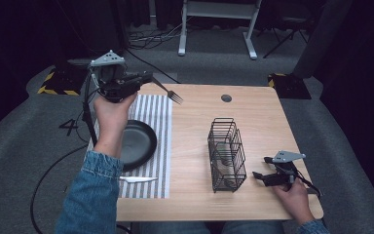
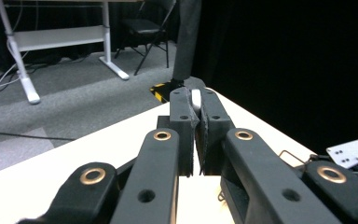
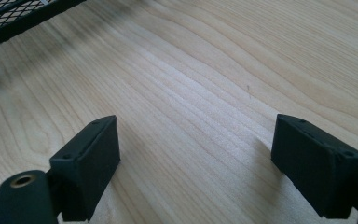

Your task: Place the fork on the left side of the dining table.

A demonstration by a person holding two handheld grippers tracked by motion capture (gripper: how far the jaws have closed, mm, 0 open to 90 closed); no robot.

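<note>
While pinched in L gripper [image 1: 148,78], fork [image 1: 170,92] protrudes.

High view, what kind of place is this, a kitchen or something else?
Probably a lab or studio staged for recording, not a kitchen: black curtains, hazard-striped stand bases on grey carpet, and a wooden table laid with a plate, placemat and wire basket.

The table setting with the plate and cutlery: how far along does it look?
Done, apparently: black round plate and white knife lie on the striped placemat. In hand: the left gripper holds a dark metal fork aloft. Left: setting it down. The right gripper rests open beside the black wire caddy.
</note>
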